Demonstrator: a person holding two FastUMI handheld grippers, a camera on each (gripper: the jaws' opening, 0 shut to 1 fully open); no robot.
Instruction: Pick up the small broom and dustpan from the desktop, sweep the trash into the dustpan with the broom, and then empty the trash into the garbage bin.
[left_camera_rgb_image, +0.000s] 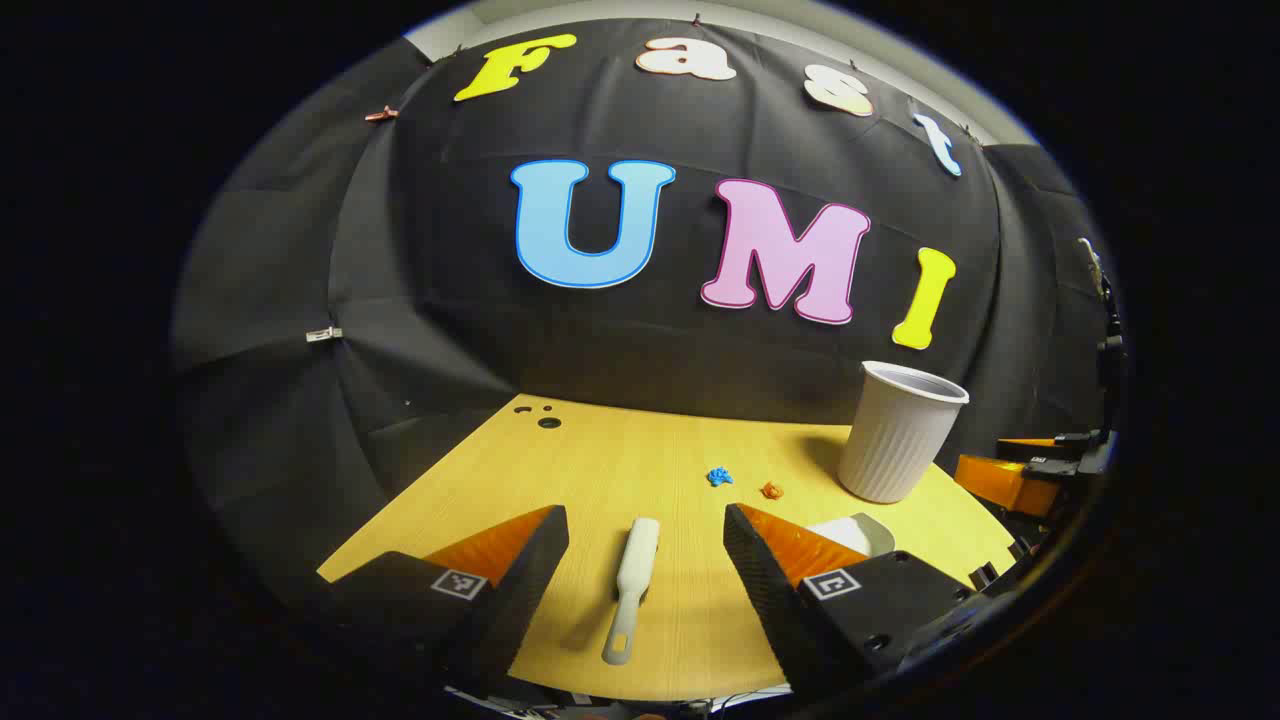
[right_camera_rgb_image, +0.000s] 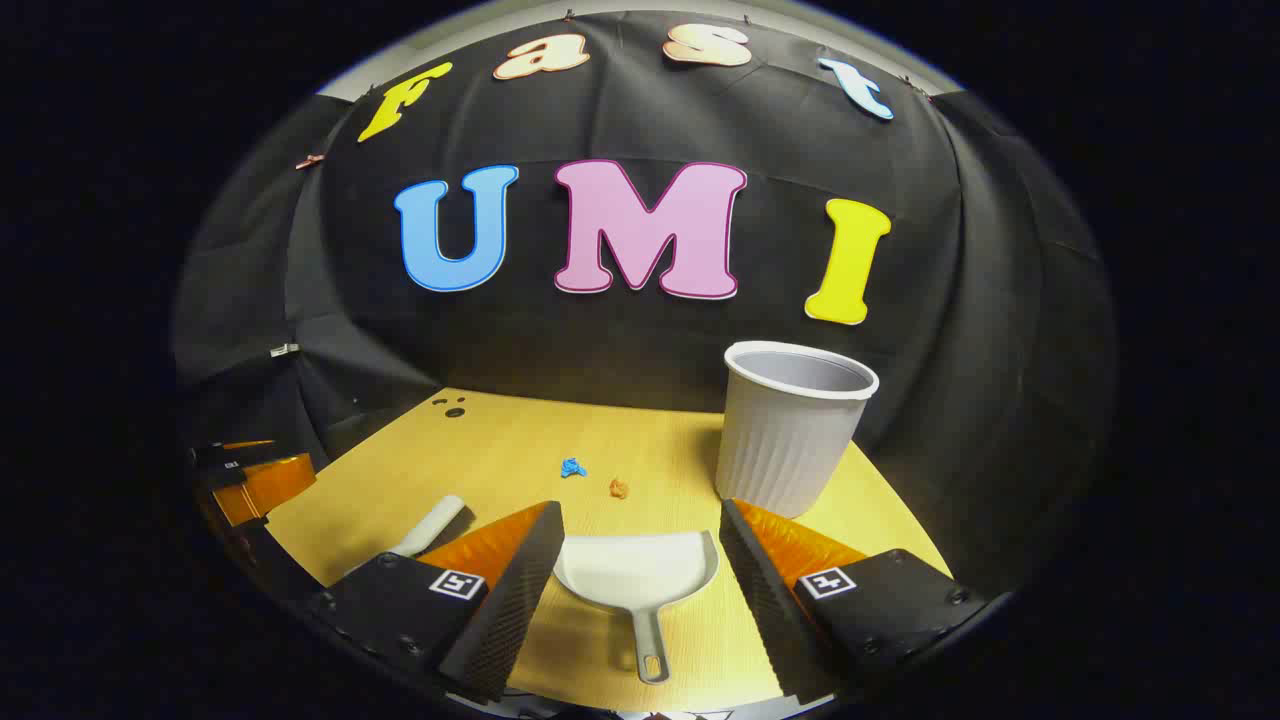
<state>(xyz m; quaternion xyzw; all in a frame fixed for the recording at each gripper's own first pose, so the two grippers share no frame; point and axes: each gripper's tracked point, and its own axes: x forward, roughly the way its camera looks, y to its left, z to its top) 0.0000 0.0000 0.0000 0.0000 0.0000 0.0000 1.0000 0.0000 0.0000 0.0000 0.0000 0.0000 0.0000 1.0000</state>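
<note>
Broom (left_camera_rgb_image: 632, 585) between open left fingers (left_camera_rgb_image: 540, 570) | dustpan (right_camera_rgb_image: 640, 575) between open right fingers (right_camera_rgb_image: 535, 580)

R gripper (right_camera_rgb_image: 640, 570) open over dustpan (right_camera_rgb_image: 638, 572); bin (right_camera_rgb_image: 790, 440) beyond.

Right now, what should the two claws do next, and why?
Probably lower both and close: the left claw is open around the broom, the right claw open around the dustpan, both lying ungrasped on the desk. The blue scrap and orange scrap wait unswept.
</note>
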